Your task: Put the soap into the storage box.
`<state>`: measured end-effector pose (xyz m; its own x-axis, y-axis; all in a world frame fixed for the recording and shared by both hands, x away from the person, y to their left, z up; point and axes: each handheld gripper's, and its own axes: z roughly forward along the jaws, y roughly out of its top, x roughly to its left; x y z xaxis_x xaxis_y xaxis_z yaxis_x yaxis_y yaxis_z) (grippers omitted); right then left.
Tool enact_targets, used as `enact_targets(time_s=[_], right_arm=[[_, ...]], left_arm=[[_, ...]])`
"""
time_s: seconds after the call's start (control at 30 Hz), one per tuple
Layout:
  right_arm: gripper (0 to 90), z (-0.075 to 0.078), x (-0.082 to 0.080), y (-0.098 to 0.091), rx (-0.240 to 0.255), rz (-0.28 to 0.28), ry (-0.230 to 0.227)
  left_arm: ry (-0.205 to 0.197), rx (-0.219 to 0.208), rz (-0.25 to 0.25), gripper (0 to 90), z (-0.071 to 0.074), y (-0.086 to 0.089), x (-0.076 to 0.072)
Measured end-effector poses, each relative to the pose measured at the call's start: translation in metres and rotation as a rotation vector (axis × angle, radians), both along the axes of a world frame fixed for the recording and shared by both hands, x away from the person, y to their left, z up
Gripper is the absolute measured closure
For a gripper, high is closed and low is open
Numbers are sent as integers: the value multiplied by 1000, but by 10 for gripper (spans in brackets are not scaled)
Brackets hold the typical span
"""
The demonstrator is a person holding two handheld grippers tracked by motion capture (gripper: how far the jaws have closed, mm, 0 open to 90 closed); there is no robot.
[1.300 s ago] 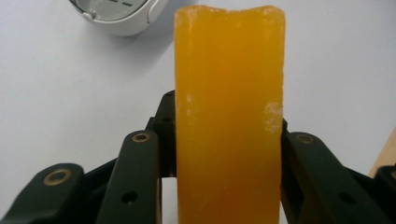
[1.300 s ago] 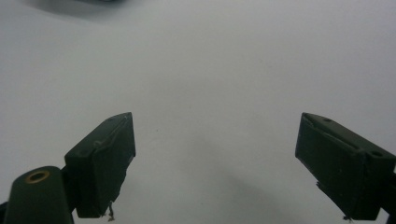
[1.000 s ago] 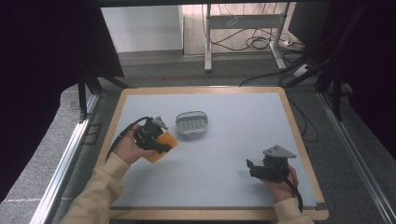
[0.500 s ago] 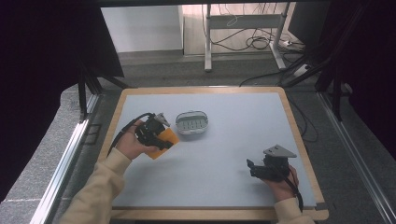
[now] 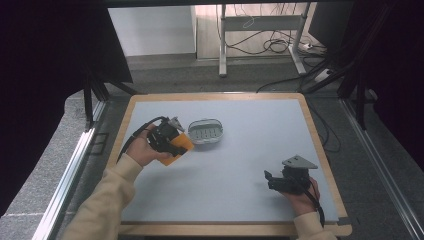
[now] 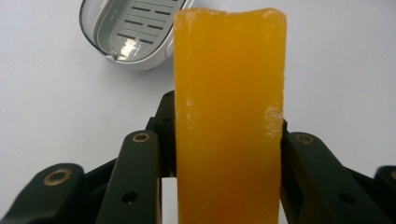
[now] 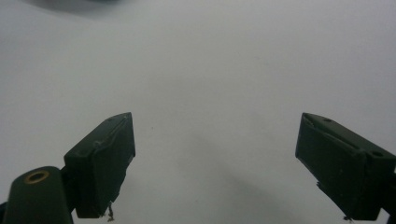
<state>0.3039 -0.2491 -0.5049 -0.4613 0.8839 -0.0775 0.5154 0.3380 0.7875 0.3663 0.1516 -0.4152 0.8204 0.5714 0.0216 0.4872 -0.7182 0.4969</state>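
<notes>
An orange bar of soap [image 6: 229, 116] stands upright between the jaws of my left gripper [image 6: 224, 154], which is shut on it. In the high view the left gripper [image 5: 172, 142] holds the orange soap [image 5: 179, 150] just left of a grey oval soap dish [image 5: 206, 131] with a slotted insert. That soap dish [image 6: 130, 32] lies ahead and to the left in the left gripper view. My right gripper [image 5: 272, 181] rests at the table's front right, its jaws wide apart over bare surface. Nothing lies between the jaws of the right gripper [image 7: 215, 168].
The table [image 5: 250, 165] is a pale grey mat with a wooden rim [image 5: 235, 229]. Metal rails [image 5: 70, 165] run along both sides. Behind the far edge are table legs and cables [image 5: 270, 45] on the floor.
The left gripper with the soap has shifted slightly toward the soap dish. The right hand has stayed where it was.
</notes>
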Motion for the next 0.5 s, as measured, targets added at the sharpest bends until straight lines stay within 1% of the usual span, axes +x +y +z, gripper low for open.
enact_targets(time_s=[0.1,0.17,0.2,0.23,0.3,0.5], right_arm=[[121,-1,0,-1,-2,-1,2],[121,-1,1,-1,1,-1,3],[121,-1,1,-1,2,-1,3],[121,-1,1,-1,2,-1,3],[121,-1,1,-1,3,0,3],[121,-1,1,-2,-2,3,5]], left_arm=[[-4,7,-5,620,0,-1,3],[-7,2,0,620,0,-2,6],[-6,10,-6,620,1,-2,7],[-8,5,-3,620,1,-3,8],[-13,16,-8,620,2,-4,11],[-16,22,-14,620,2,-8,17]])
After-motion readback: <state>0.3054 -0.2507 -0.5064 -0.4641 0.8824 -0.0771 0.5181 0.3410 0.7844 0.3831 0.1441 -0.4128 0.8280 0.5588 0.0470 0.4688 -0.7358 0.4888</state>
